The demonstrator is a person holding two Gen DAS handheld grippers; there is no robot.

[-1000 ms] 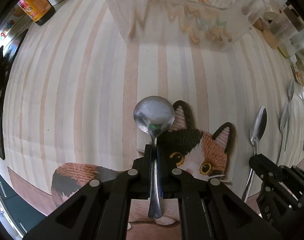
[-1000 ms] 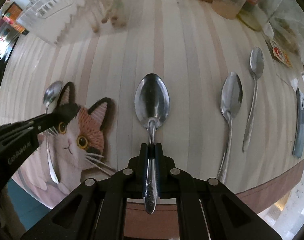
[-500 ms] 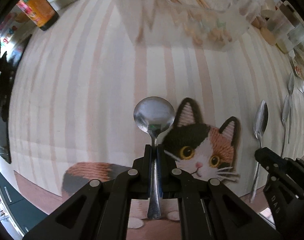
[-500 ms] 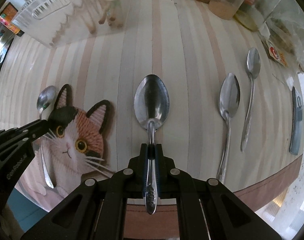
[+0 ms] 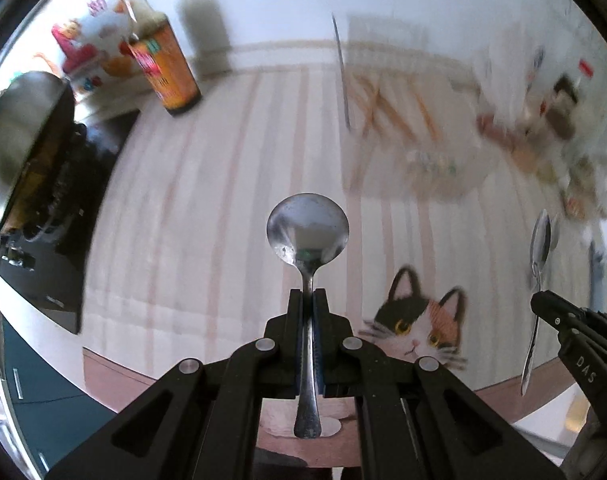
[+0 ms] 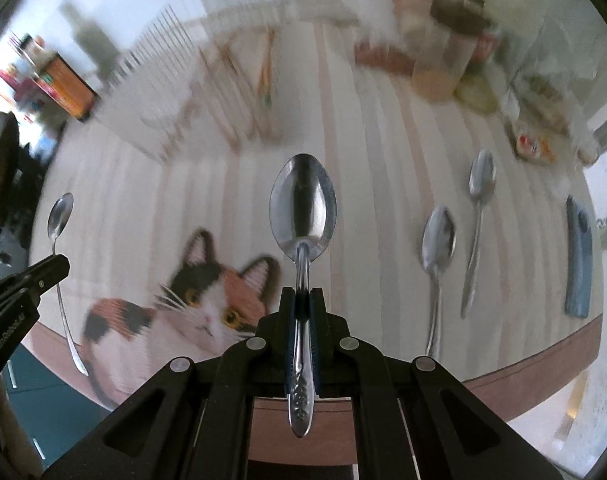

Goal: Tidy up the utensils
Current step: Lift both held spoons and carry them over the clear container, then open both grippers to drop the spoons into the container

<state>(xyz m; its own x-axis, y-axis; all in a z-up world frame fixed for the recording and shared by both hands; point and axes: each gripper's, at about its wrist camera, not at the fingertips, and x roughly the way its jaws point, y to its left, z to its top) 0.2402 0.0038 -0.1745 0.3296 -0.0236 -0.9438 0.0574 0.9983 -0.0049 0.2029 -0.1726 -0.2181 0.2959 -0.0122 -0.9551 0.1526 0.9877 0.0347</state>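
At the far left of the desk (image 5: 175,208), which has a cloth with pale pink and grey stripes, stands a tall bottle with an orange label (image 5: 165,68). The left claw (image 5: 308,300) is closed on the thin handle of a shiny metal spoon with a round bowl (image 5: 307,236); the bowl points away from the claw and the spoon is in the air above the striped cloth, not touching it. To the right of it, near the front edge of the desk, lies a flat mat in the shape of a calico cat (image 6: 207,300), with black, orange and white fur. Behind the mat, on the far side, stands a clear plastic utensil basket (image 6: 207,92) with wooden chopsticks in it; it is blurred. The right claw (image 6: 302,300) is closed on the patterned handle of a bigger metal spoon with an oval bowl (image 6: 303,208), also lifted above the cloth. Further right two more metal spoons lie on the desk, side by side and not touching: the nearer spoon (image 6: 437,256) and the smaller far spoon (image 6: 479,204). Near the right edge lies a flat grey-blue object (image 6: 579,256), and blurred jars and packets (image 6: 443,60) stand at the far right.
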